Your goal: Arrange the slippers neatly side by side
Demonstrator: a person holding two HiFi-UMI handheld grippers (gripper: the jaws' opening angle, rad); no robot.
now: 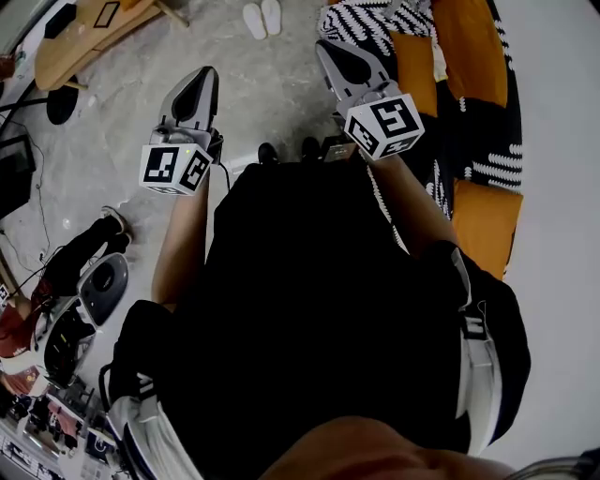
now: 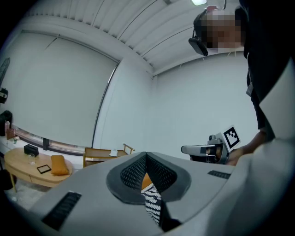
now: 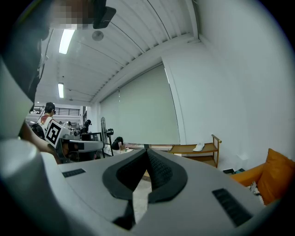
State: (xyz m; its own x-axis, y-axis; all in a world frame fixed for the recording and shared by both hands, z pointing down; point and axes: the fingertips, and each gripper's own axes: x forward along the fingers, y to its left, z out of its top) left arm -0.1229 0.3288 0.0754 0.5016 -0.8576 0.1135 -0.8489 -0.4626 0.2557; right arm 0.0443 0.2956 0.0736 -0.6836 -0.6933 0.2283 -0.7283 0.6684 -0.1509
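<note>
Person's dark torso (image 1: pixel 309 309) is blocking most of the floor in the head view, and the clutter along the left edge is coming through too small to identify. Left gripper (image 1: pixel 204 77) is holding its jaws pressed together on nothing. Two white slippers (image 1: pixel 262 19) are lying just beside each other on the grey floor, running up to the top edge, well apart from both grippers. Right gripper (image 1: pixel 330 52) is likewise sitting closed and empty, beside one orange sofa (image 1: pixel 469 47) that is running out of frame.
</note>
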